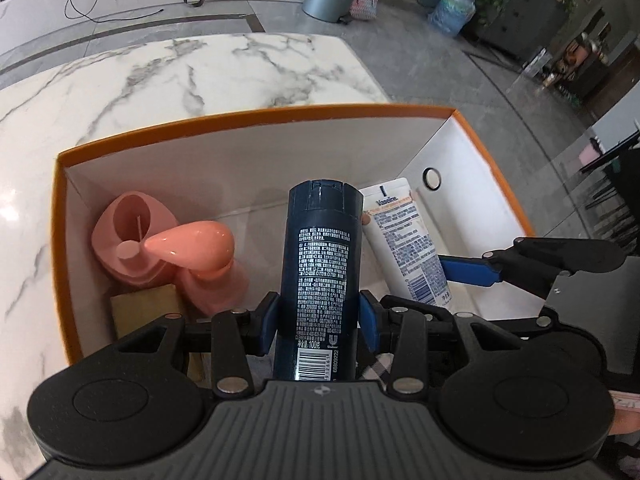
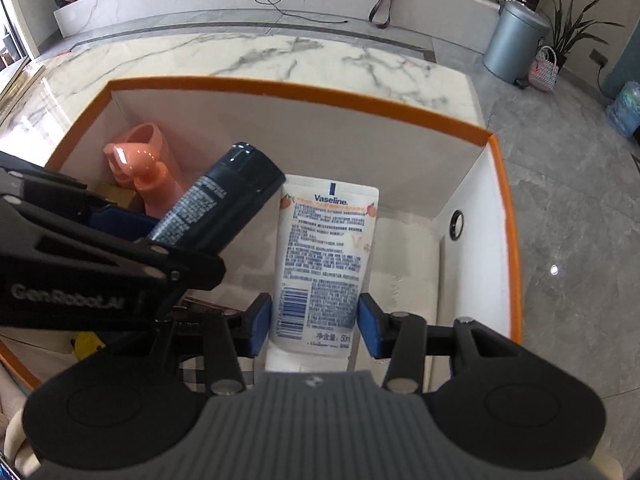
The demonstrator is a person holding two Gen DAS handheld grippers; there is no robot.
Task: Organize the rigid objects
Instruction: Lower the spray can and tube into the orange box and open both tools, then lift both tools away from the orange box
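Note:
My left gripper [image 1: 318,318] is shut on a dark blue bottle [image 1: 318,264], cap end pointing away, held over the inside of an orange-rimmed white box [image 1: 256,118]. My right gripper [image 2: 314,320] is shut on a white Vaseline tube [image 2: 324,256], also inside the box [image 2: 506,216]. The two grippers hang side by side: the tube [image 1: 404,236] shows to the right of the bottle in the left wrist view, and the bottle [image 2: 218,208] shows to the left of the tube in the right wrist view. A pink pump bottle [image 1: 168,248] lies in the box's left part.
The box stands on a white marble table [image 1: 192,72] near its right edge. Inside it lie a tan block [image 1: 146,312] by the pink bottle, a white folded item [image 2: 404,280] on the right, and checked fabric [image 2: 192,372]. A grey bin [image 2: 514,42] stands on the floor beyond.

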